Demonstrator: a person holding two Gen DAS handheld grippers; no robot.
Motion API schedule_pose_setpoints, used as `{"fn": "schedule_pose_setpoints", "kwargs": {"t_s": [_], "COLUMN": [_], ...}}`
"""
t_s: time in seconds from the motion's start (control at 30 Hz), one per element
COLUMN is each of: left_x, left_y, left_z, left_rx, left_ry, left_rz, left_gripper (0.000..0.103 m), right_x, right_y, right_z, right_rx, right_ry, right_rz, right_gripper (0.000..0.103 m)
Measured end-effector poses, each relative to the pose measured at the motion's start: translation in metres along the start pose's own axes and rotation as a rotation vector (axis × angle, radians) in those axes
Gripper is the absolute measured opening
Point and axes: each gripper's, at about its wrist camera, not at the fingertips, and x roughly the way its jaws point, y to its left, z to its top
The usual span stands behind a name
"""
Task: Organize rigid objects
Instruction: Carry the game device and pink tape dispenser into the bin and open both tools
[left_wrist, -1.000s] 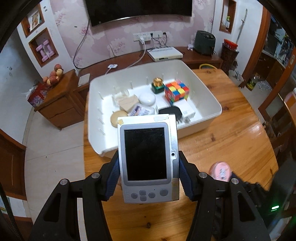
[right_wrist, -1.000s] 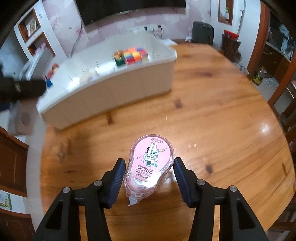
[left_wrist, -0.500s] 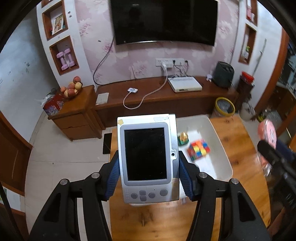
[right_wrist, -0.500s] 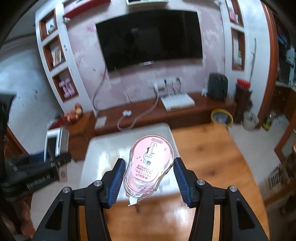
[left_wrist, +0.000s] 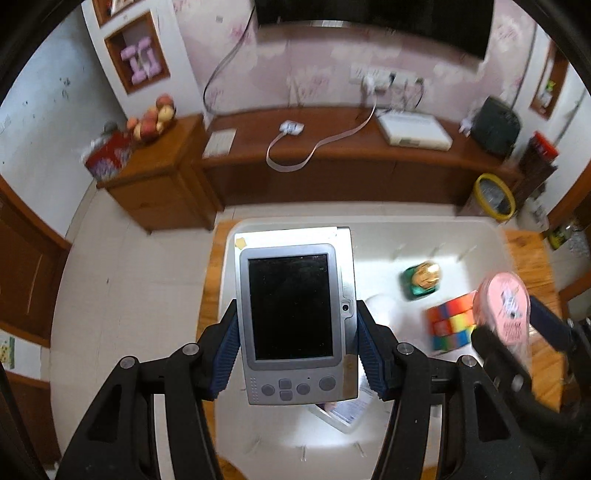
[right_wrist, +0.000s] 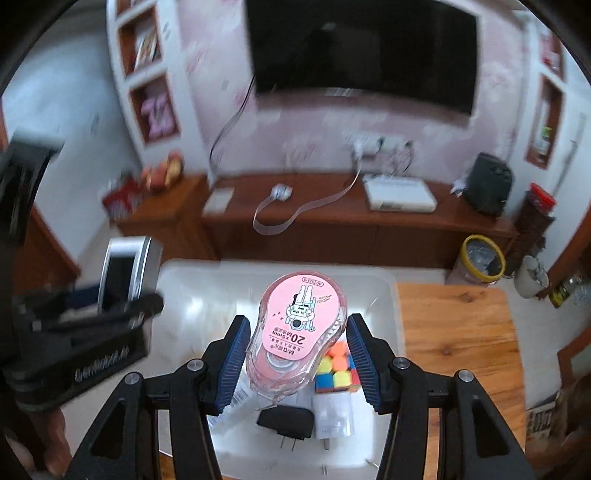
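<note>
My left gripper (left_wrist: 295, 350) is shut on a silver handheld device (left_wrist: 293, 314) with a dark screen, held above the left part of the white bin (left_wrist: 424, 236). My right gripper (right_wrist: 297, 354) is shut on a pink correction tape dispenser (right_wrist: 299, 332), held above the bin (right_wrist: 207, 291). The dispenser also shows at the right of the left wrist view (left_wrist: 504, 306). The left gripper with the device shows at the left of the right wrist view (right_wrist: 122, 280).
In the bin lie a colourful puzzle cube (left_wrist: 450, 325), a green and gold trinket (left_wrist: 423, 280), a black plug (right_wrist: 286, 422) and a white adapter (right_wrist: 334, 413). The bin stands on a wooden table (right_wrist: 458, 332). Behind are a TV cabinet (left_wrist: 332, 155) and a yellow-rimmed waste bin (left_wrist: 493, 197).
Both grippers rose from table height and moved over the bin, each keeping its object. The dispenser left the tabletop.
</note>
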Motion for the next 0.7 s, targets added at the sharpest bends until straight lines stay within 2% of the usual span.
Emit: {"fn": "schedule_pose_setpoints", "kwargs": {"t_s": [0.13, 0.2, 0.33, 0.43, 0.5, 0.53, 0.57, 0.63, 0.7], "left_x": [0.033, 0.043, 0.054, 0.06, 0.064, 0.065, 0.064, 0.057, 0.046], "left_y": [-0.002, -0.004, -0.01, -0.014, -0.016, -0.016, -0.018, -0.021, -0.023], "left_z": [-0.005, -0.006, -0.009, -0.012, -0.014, -0.014, -0.014, -0.014, -0.013], "left_rx": [0.007, 0.008, 0.012, 0.019, 0.024, 0.026, 0.028, 0.037, 0.044], "left_ry": [0.067, 0.089, 0.12, 0.141, 0.166, 0.175, 0.172, 0.136, 0.096], "left_rz": [0.029, 0.032, 0.023, 0.011, -0.009, -0.019, -0.027, -0.019, -0.022], "left_gripper": [0.061, 0.061, 0.061, 0.062, 0.062, 0.064, 0.067, 0.09, 0.098], "right_x": [0.045, 0.056, 0.07, 0.075, 0.077, 0.077, 0.075, 0.07, 0.066], "right_y": [0.013, 0.018, 0.022, 0.024, 0.024, 0.023, 0.022, 0.021, 0.022], "right_z": [-0.021, -0.029, -0.038, -0.04, -0.041, -0.041, -0.043, -0.046, -0.05], "right_rx": [-0.084, -0.11, -0.14, -0.142, -0.144, -0.145, -0.149, -0.161, -0.177], "right_ry": [0.095, 0.117, 0.152, 0.169, 0.187, 0.188, 0.178, 0.164, 0.158], "right_rz": [0.001, 0.01, 0.022, 0.031, 0.042, 0.044, 0.045, 0.044, 0.029], "right_gripper": [0.054, 0.043, 0.041, 0.045, 0.058, 0.065, 0.067, 0.067, 0.068]}}
